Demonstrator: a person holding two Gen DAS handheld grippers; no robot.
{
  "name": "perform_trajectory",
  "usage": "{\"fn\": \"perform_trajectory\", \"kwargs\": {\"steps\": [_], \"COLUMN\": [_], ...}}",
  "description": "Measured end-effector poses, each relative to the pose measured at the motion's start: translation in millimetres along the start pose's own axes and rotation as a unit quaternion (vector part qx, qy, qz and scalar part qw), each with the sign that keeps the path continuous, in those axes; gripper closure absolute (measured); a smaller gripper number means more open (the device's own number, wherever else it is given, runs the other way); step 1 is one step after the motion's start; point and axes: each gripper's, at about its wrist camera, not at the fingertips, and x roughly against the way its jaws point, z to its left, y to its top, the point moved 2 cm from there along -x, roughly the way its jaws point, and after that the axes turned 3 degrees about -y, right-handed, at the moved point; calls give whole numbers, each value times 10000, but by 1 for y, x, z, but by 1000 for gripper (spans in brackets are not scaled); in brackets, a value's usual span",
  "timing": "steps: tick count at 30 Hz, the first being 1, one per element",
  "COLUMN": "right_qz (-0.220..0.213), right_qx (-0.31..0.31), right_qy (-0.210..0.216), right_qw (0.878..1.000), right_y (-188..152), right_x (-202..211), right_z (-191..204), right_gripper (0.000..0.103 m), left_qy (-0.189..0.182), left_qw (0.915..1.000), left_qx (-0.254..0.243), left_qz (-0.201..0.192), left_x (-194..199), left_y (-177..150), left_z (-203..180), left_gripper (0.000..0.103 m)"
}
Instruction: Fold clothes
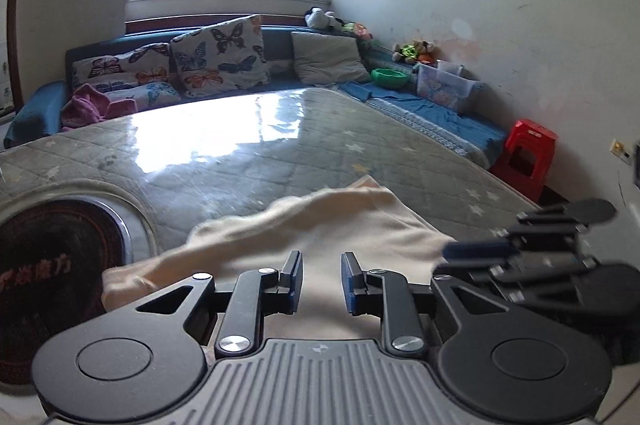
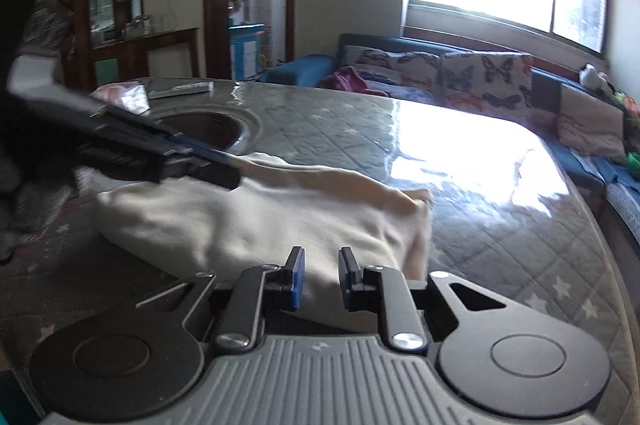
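A cream garment (image 1: 328, 233) lies folded and rumpled on the quilted, plastic-covered table (image 1: 248, 145). My left gripper (image 1: 320, 281) is open, jaws apart, just above the garment's near edge. My right gripper shows at the right of the left wrist view (image 1: 476, 249). In the right wrist view the garment (image 2: 256, 217) lies ahead of my right gripper (image 2: 320, 277), which is open and empty at its near edge. The left gripper (image 2: 224, 173) reaches in from the left over the garment's far corner; its jaw gap is not clear there.
A round dark hob (image 1: 52, 265) is set into the table at the left, also in the right wrist view (image 2: 204, 129). A blue sofa with butterfly cushions (image 1: 216, 57) stands behind. A red stool (image 1: 524, 157) and a clear box (image 1: 444, 85) stand at the right.
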Motion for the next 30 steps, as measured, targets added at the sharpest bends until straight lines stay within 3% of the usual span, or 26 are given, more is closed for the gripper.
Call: {"fn": "perform_trajectory", "kwargs": {"steps": [9,14,22,30], "right_qz": [117,3,-152,128], "right_qx": [-206,-58,203,308], "right_qy": [-53,86,371,500], "right_qw": [9997,9999,9990,9982], "right_y": [-15,-1,16,4], "right_x": [-9,-5,-4,-23], "right_z": [-16,-5,16,32], "right_gripper": [85,85,79,78], "left_qy": [16,46,317,518], "left_qw": [9998,9999,9990,9955], "left_qx": [-80,10,307,788], "left_qz": [187,118,-7,-50], "left_x": [-7,1,25,41], "left_y": [-29,-27,-33,-50], "left_z": [-16,-13,0,21], "left_gripper": [80,80,80,80]}}
